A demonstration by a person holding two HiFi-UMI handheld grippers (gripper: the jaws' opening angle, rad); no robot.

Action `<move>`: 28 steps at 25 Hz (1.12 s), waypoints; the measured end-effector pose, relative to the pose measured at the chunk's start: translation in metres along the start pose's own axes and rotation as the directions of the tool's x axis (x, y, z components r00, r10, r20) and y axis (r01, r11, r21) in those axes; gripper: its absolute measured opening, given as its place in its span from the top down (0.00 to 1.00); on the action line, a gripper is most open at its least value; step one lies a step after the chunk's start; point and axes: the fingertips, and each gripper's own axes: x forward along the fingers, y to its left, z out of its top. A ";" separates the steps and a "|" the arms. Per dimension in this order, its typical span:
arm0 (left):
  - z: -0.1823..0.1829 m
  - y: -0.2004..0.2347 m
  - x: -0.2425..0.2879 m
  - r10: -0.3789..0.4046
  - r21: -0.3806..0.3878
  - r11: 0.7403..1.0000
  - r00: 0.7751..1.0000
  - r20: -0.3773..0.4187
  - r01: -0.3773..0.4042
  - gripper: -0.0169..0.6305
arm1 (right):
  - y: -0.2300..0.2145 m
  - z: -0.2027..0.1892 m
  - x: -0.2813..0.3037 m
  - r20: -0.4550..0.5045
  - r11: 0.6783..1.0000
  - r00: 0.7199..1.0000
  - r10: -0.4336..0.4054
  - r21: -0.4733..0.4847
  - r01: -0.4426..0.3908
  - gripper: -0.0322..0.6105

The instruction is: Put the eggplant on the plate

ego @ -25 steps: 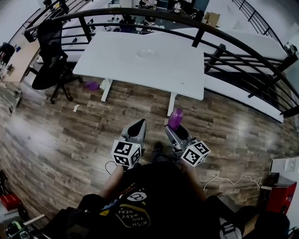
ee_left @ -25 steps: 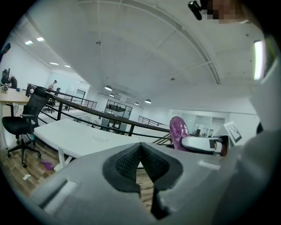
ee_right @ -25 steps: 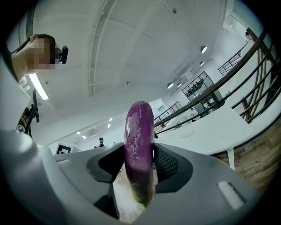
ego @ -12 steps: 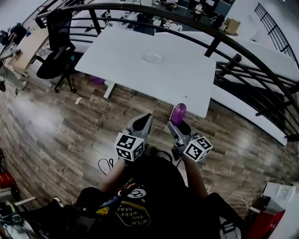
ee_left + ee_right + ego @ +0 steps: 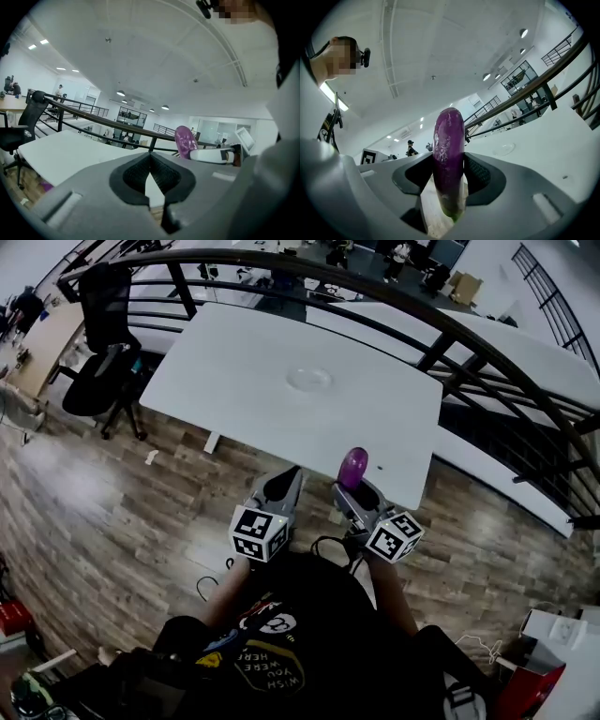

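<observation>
Purple eggplant [image 5: 449,154], upright, clamped in our right gripper [image 5: 353,495]; pickup done. Left gripper [image 5: 281,486]: jaws together, nothing between them. White table [image 5: 216,362] ahead. Clear plate [image 5: 309,380] at its middle, well apart from eggplant. We judge carry and placement outstanding.

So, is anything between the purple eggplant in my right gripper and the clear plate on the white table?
Nothing visible does. The purple eggplant stands upright in the right gripper, near the front edge of the white table. Only bare tabletop lies between it and the clear round plate, which sits alone.
</observation>
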 end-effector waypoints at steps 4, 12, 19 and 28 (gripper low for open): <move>0.026 0.056 0.042 -0.016 0.010 1.000 1.000 -0.004 0.016 0.97 | -0.020 0.025 0.059 -0.008 1.000 1.000 -0.014 -0.020 0.014 0.63; 0.039 0.131 0.115 -0.041 -0.018 0.999 0.996 -0.079 0.040 0.97 | -0.072 0.041 0.148 -0.090 0.997 0.995 -0.046 -0.067 0.040 0.63; 0.030 0.182 0.166 0.051 -0.053 0.997 0.989 -0.140 -0.058 0.97 | -0.166 0.025 0.210 -0.317 0.971 0.944 -0.087 -0.238 0.009 0.63; 0.024 0.222 0.164 0.226 -0.122 0.961 0.960 -0.166 -0.247 0.97 | -0.357 -0.047 0.329 -0.698 0.749 0.622 -0.355 -0.610 -0.258 0.63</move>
